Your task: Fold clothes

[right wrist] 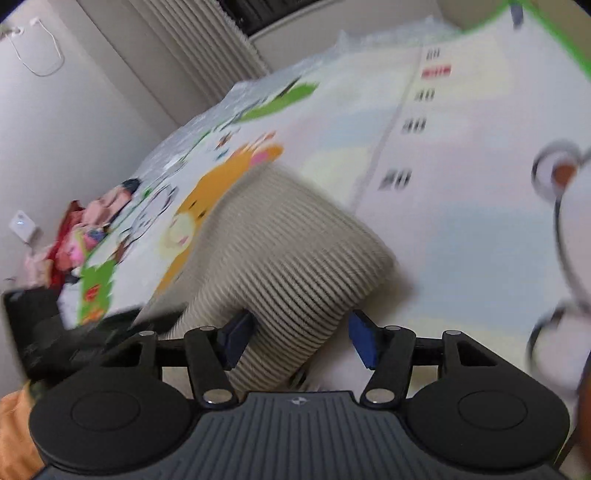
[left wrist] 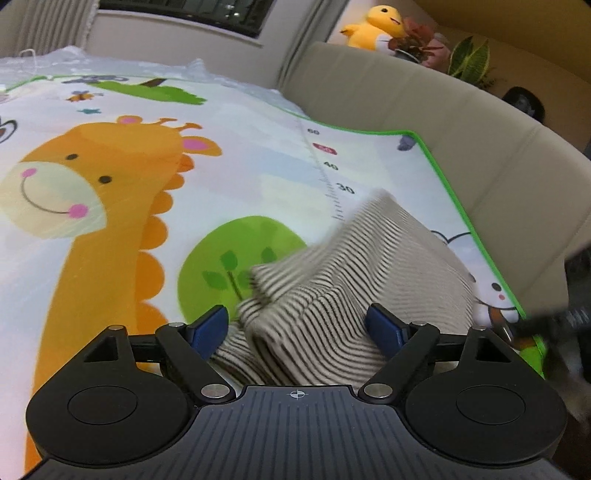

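A striped garment (left wrist: 343, 273) lies bunched on a cartoon play mat (left wrist: 110, 240), close to the mat's green-trimmed right edge, its near end running out of sight under the left gripper (left wrist: 297, 328). That gripper's blue pads (left wrist: 208, 326) stand wide apart on either side of the cloth, not pinching it. From the right wrist the garment (right wrist: 291, 266) is smeared by motion blur, its folds hard to read; the right gripper (right wrist: 301, 339) is spread as well, the fabric against its left pad only. A beige sofa back (left wrist: 461, 147) hems in the mat's right edge, while bare mat stretches out beyond the cloth and to its left. A yellow plush duck (left wrist: 375, 26) sits above the sofa
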The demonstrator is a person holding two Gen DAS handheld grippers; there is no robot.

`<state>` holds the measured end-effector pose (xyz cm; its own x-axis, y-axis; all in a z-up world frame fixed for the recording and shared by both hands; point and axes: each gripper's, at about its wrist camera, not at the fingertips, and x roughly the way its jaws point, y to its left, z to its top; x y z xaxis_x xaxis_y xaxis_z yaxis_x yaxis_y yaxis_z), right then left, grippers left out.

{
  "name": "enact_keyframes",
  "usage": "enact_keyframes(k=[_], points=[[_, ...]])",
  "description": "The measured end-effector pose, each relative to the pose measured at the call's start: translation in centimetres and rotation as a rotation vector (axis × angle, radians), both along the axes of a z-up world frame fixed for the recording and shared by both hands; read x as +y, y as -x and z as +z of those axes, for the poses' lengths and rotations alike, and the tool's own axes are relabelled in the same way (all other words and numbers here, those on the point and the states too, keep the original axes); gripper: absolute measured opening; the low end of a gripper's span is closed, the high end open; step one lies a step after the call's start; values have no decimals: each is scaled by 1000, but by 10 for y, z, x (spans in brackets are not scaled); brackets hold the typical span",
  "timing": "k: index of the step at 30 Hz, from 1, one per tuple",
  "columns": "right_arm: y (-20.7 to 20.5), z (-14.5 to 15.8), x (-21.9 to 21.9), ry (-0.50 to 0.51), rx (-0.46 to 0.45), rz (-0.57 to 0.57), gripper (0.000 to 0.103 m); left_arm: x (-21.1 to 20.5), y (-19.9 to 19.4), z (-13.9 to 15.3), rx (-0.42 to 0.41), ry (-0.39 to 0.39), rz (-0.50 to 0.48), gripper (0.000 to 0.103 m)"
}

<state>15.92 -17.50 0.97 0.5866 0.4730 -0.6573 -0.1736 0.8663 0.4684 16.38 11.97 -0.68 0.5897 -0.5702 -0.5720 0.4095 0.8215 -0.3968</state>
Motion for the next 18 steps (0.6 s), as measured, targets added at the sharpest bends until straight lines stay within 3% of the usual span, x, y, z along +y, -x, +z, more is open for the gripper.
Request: enact_keyframes(k=[8, 12, 14, 18], points=[[-22, 8, 9, 120, -77, -23, 61, 0, 17, 3, 32, 17, -6, 85], [-12, 3, 3, 77, -54, -74, 68, 8, 26, 19, -27, 7, 13, 86], [-2, -3, -1, 32, -41, -86, 70, 16, 25, 27, -59, 13, 42, 92], [9, -20, -13, -88, -7, -109, 70, 19, 8, 20, -11, 27, 37, 93]])
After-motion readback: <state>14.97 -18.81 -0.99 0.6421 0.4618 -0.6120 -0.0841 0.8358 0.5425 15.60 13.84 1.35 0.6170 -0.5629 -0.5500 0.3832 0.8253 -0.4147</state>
